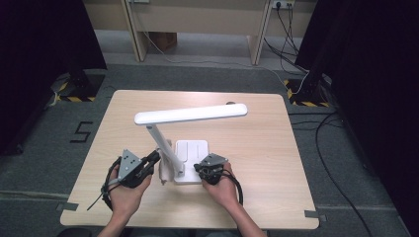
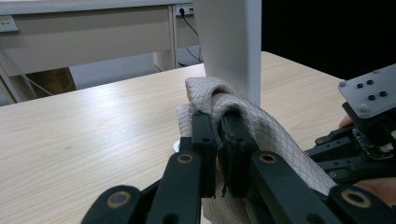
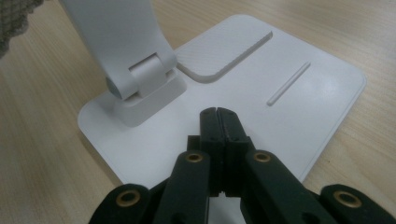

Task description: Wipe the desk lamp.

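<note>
Two grippers are held at the foot of a white desk lamp (image 1: 190,114). A beige quilted cloth (image 2: 261,128) is pinched in the left gripper (image 2: 219,135) against the lamp's arm. The right gripper (image 3: 218,122), jaws fully closed on nothing, is pressed on the lamp's base (image 3: 299,93).

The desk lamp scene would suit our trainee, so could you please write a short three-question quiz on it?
1. True or false: the left gripper is shut on the cloth.
2. What do the right gripper's closed tips rest on: A the lamp base, B the table, C the lamp head?
3. Which lamp part does the cloth touch?

Key: 1 true; 2 A; 3 the lamp arm.
</note>
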Tool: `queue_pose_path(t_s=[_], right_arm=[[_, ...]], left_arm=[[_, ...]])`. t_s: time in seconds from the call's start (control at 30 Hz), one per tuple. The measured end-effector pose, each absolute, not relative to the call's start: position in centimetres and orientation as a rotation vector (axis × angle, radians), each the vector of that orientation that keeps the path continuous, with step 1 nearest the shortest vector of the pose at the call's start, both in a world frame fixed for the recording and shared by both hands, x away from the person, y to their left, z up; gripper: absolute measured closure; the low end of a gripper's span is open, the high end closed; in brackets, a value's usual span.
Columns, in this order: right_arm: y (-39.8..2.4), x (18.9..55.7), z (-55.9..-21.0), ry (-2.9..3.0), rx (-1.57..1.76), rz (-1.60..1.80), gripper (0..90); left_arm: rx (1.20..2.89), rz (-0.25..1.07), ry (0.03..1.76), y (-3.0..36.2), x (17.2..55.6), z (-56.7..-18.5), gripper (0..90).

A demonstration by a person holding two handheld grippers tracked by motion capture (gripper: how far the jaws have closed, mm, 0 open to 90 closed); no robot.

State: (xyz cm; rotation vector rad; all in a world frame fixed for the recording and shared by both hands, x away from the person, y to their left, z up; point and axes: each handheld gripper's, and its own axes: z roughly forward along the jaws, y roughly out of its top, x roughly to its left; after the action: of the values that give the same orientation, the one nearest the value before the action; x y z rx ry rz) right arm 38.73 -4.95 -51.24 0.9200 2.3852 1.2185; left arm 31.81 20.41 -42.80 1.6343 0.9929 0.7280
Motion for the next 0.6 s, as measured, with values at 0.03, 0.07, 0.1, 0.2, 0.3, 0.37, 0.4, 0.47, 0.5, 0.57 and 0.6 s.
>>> queue_pose_path(t_s=[0.03,0.07,0.1,0.2,0.3,0.37,0.4,0.47,0.5,0.57,0.6], right_arm=[[-5.0,38.7,-51.2,2.385,0.92,1.219,90.0],[-4.9,38.7,-51.2,2.385,0.92,1.219,90.0],[-4.9,38.7,-51.2,2.385,0.919,1.22,90.0],[-4.9,38.7,-51.2,2.385,0.919,1.22,90.0],[-4.9,38.7,-51.2,2.385,0.92,1.22,90.0],[-5.0,38.7,-51.2,2.385,0.919,1.22,90.0],[-5.0,38.7,-51.2,2.385,0.919,1.22,90.0],[-4.9,38.7,-51.2,2.385,0.919,1.22,90.0],[-4.9,38.7,-51.2,2.385,0.919,1.22,90.0],[-5.0,38.7,-51.2,2.385,0.919,1.22,90.0],[-5.0,38.7,-51.3,2.385,0.919,1.22,90.0]], left_arm=[[1.638,0.724,0.993,20.4,31.8,-42.9,85.2],[1.637,0.723,0.996,20.4,31.9,-43.0,85.2],[1.636,0.721,1.0,20.3,31.9,-43.1,85.2],[1.638,0.717,1.006,20.2,32.0,-43.3,85.2],[1.643,0.708,1.012,20.2,32.1,-43.6,85.2],[1.65,0.705,1.016,20.0,32.1,-43.9,85.1],[1.65,0.705,1.016,20.0,32.1,-43.9,85.2],[1.655,0.699,1.021,20.0,32.2,-44.2,85.2],[1.655,0.699,1.021,20.0,32.2,-44.2,85.2],[1.659,0.695,1.025,19.9,32.3,-44.5,85.1],[1.668,0.69,1.026,19.9,32.4,-44.7,85.2]])
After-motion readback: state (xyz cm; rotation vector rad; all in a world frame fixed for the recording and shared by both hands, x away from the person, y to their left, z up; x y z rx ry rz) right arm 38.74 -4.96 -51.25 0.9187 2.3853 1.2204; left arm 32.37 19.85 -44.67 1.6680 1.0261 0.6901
